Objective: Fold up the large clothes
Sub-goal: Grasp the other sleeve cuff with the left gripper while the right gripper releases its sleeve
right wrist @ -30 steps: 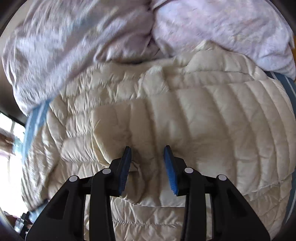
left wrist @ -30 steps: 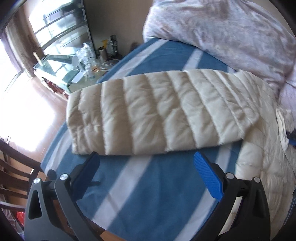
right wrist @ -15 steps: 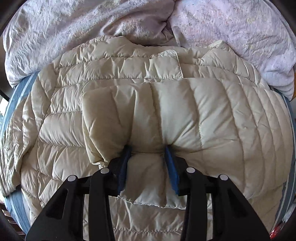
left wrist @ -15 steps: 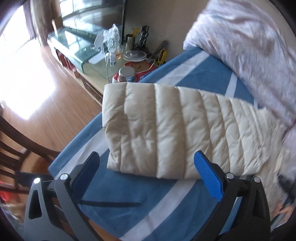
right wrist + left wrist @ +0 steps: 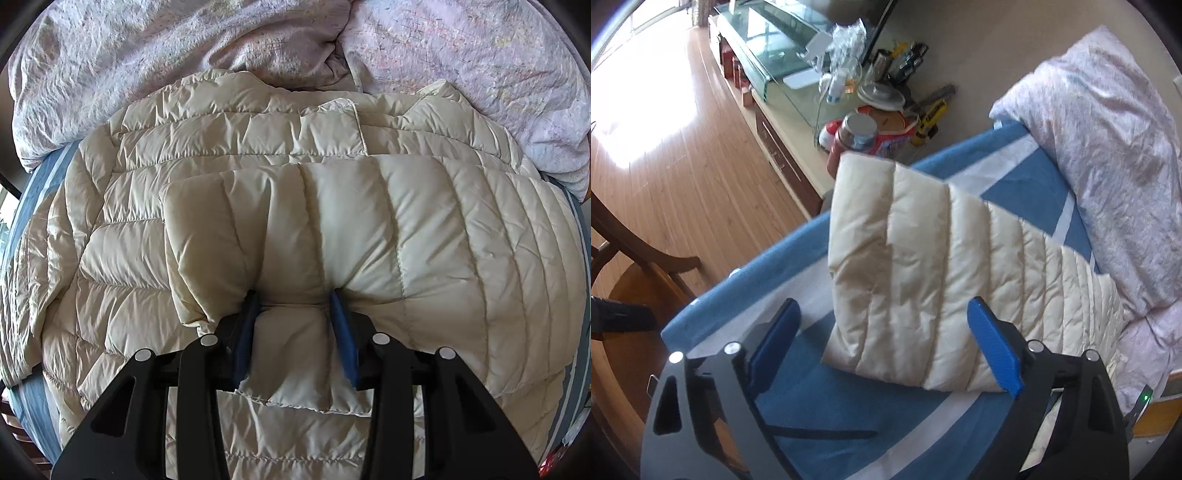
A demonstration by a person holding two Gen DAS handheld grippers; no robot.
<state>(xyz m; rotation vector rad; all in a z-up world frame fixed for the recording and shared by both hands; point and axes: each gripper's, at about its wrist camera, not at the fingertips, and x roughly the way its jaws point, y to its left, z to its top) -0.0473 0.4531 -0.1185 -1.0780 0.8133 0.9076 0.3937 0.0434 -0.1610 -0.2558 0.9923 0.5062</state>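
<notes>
A cream quilted down jacket (image 5: 406,229) lies spread on a blue-and-white striped bed. In the right wrist view one sleeve (image 5: 280,221) is folded across its body, and my right gripper (image 5: 295,306) is shut on the edge of that sleeve. In the left wrist view the other sleeve (image 5: 923,266) stretches out flat over the striped sheet (image 5: 849,406). My left gripper (image 5: 882,332) is open and empty; its jaws stand wide on either side of the sleeve's near edge, just above it.
A crumpled lilac duvet (image 5: 258,48) is heaped along the far side of the bed, also in the left wrist view (image 5: 1108,166). Beyond the bed edge stand a low cabinet with jars and bottles (image 5: 860,125), a glass case, a wooden chair (image 5: 635,243) and wood floor.
My left gripper has swung and moved in over the outstretched sleeve's near edge. My right gripper has closed on the folded sleeve's edge and stays there.
</notes>
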